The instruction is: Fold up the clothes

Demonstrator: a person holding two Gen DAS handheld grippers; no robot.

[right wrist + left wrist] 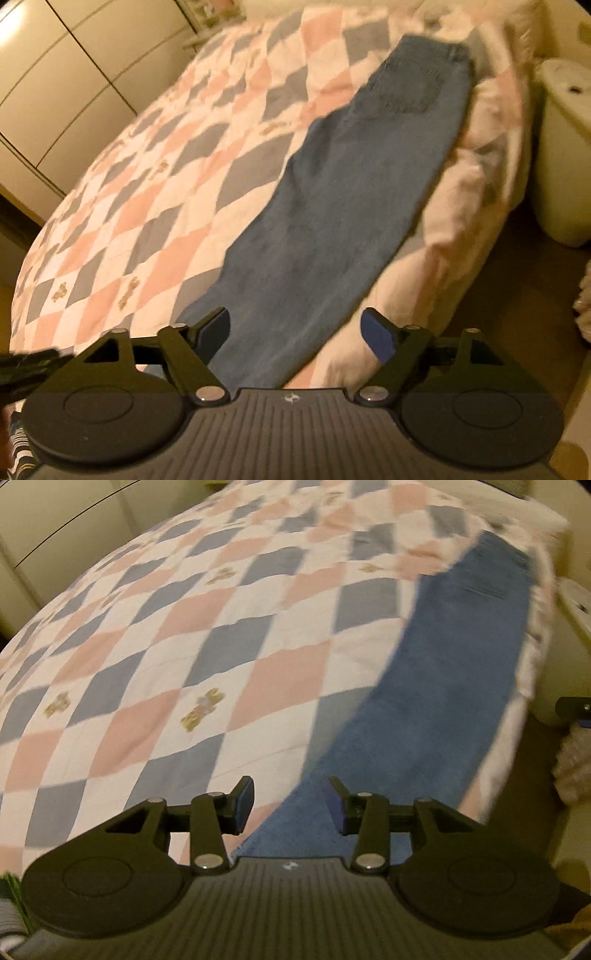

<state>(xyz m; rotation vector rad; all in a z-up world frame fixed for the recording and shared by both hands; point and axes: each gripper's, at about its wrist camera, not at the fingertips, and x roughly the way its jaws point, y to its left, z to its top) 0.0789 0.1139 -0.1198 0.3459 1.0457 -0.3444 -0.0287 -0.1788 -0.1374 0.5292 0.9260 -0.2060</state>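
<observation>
Denim jeans (332,206), folded lengthwise, lie along the right side of the checked quilt (184,646), waistband at the far end, leg ends near both grippers. The left gripper (291,805) hangs over the hem with jaws apart, holding nothing; the right gripper (295,332) likewise gapes wide above the leg.

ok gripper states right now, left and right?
Left gripper: open, holding nothing, hem end of the jeans between and beyond its fingers.
Right gripper: open, holding nothing, over the same jeans.

Checkered quilt (155,206), cream cabinets (55,74)
</observation>
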